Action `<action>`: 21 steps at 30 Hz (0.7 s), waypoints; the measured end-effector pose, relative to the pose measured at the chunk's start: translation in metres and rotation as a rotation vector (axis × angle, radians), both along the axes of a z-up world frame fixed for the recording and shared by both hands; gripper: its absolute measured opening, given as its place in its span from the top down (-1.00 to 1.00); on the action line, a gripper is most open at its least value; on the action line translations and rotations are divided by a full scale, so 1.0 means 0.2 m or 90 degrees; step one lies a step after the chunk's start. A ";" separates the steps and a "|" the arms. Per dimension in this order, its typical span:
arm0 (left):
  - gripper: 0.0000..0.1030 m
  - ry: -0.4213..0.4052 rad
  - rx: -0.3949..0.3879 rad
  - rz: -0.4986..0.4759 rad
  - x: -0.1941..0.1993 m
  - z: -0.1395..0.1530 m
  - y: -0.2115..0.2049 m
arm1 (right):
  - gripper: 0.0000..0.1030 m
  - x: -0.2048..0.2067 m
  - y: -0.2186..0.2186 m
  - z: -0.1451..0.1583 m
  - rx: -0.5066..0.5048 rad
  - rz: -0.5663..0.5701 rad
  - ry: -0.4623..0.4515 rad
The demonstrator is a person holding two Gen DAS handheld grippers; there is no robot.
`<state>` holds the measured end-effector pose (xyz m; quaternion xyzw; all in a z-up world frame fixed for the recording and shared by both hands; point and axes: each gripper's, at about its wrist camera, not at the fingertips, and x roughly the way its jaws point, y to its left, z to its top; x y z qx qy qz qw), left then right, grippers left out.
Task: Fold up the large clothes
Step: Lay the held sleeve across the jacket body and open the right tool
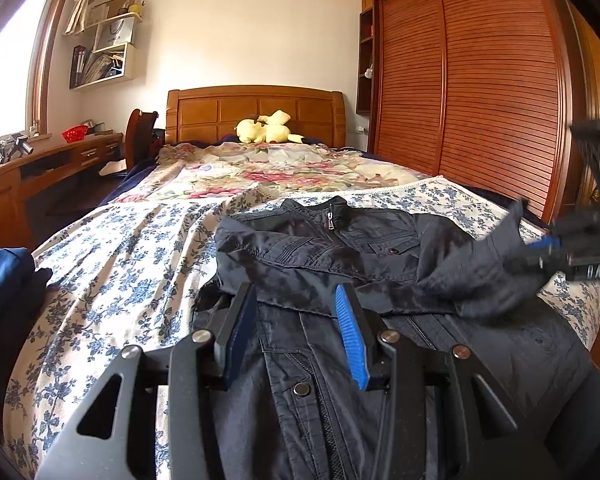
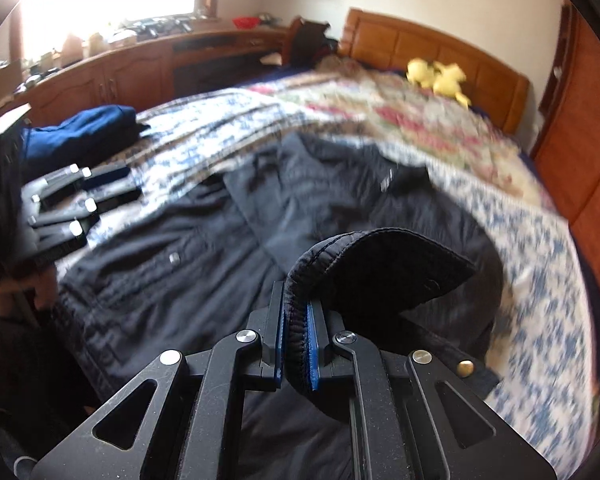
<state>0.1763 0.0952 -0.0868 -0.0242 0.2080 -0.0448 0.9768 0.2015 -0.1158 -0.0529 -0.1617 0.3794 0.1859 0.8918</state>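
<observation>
Jacket (image 1: 340,248) on bed (image 1: 120,248).
Right gripper (image 2: 297,344) jaws clamped on cuff (image 2: 380,264); left gripper (image 1: 296,332) jaws apart, empty, at 6 o'clock.

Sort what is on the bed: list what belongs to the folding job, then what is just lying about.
Job:
dark jacket
jacket cuff, clamped in the right gripper
left gripper, jaws open above the jacket

Lying about:
yellow plush toy
blue garment
floral quilt
</observation>
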 end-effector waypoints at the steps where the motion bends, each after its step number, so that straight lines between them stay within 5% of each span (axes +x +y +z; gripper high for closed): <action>1: 0.23 0.000 0.001 0.000 0.00 0.00 0.00 | 0.87 0.00 -0.02 -0.02 0.004 -0.013 0.010; 4: 0.23 -0.004 0.000 0.004 0.00 0.00 0.00 | 0.86 -0.06 -0.07 -0.09 0.064 -0.056 0.050; 10: 0.23 0.001 0.007 0.004 0.01 0.00 -0.01 | 0.78 -0.20 -0.03 -0.18 0.054 -0.063 0.050; 15: 0.23 0.003 0.008 0.003 0.01 0.00 -0.02 | 0.38 -0.27 -0.06 -0.17 0.062 -0.090 0.062; 21: 0.23 0.004 0.010 0.002 0.02 -0.02 -0.03 | 0.19 -0.35 -0.09 -0.08 0.056 -0.095 0.037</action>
